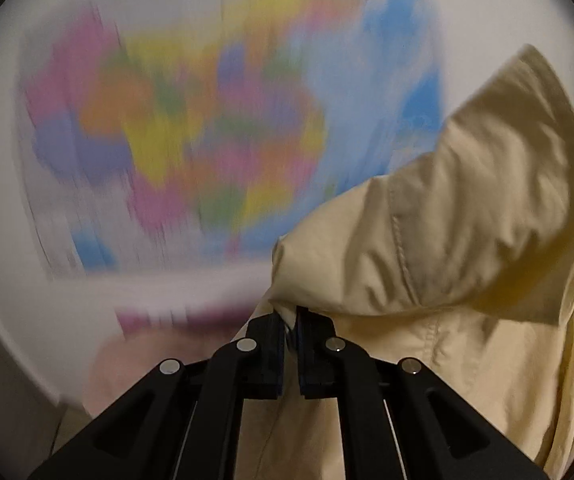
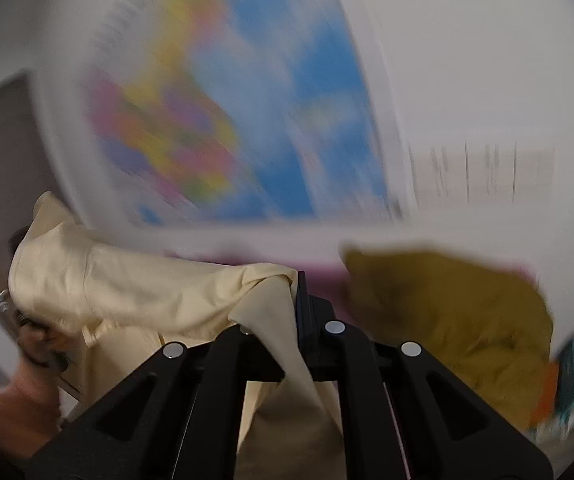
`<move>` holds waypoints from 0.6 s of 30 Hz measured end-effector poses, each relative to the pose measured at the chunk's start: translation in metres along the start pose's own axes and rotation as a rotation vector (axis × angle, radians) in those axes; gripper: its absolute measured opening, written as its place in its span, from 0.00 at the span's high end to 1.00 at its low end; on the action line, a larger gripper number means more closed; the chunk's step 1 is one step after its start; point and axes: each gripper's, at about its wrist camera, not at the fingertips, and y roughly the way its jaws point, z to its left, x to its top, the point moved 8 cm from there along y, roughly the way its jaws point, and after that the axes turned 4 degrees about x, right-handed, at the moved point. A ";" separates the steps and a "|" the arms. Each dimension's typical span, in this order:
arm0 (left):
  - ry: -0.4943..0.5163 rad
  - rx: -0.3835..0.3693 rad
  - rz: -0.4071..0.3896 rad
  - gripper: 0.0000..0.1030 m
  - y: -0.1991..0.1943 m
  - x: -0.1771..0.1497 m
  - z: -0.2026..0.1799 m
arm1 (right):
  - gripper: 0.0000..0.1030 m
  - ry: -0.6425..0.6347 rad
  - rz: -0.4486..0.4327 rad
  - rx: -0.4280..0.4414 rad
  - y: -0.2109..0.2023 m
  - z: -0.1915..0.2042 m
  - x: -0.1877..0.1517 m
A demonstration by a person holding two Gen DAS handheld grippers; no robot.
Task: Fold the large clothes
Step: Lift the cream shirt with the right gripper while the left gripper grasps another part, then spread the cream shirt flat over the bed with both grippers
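Fingers of the left gripper (image 1: 291, 320) are pinched nearly together on a bunched edge of the pale yellow garment (image 1: 467, 216); cloth rises just ahead of the tips and drapes off to the right & below them. Right gripper (image 2: 293, 300) likewise clamped, w/ a twisted fold of the same garment (image 2: 135, 284) caught between its fingers and trailing down past them, the rest stretching left of the tips. Judging by two grips on separate edges, the garment is held up in the air between both hands, prob. to spread it out before a fold; no fold visible yet.

Right of the right fingers, a mustard-coloured cloth (image 2: 459, 312) lies apart from the yellow one, blurred, untouched. Ahead of both grippers, a colourful wall map (image 1: 191, 128) on a white wall (image 2: 487, 60), heavily smeared. Left of the right fingers, low, a person's hand (image 2: 35, 340) shows, indistinct.

No containers in either view; no counter or bed I can make out.
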 end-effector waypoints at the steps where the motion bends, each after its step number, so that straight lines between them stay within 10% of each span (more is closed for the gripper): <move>1: 0.012 0.005 0.067 0.97 0.029 -0.019 -0.002 | 0.96 0.035 0.055 -0.005 0.028 -0.017 -0.013; 8: -0.055 0.003 0.440 0.95 0.211 -0.096 0.013 | 0.81 0.117 0.312 -0.216 0.155 -0.104 -0.078; 14: -0.040 -0.040 0.394 0.58 0.221 -0.071 0.041 | 0.29 -0.193 0.214 -0.328 0.123 -0.061 -0.051; 18: 0.024 -0.122 0.325 0.50 0.217 -0.052 0.039 | 0.26 -0.454 0.250 -0.308 0.135 -0.013 -0.065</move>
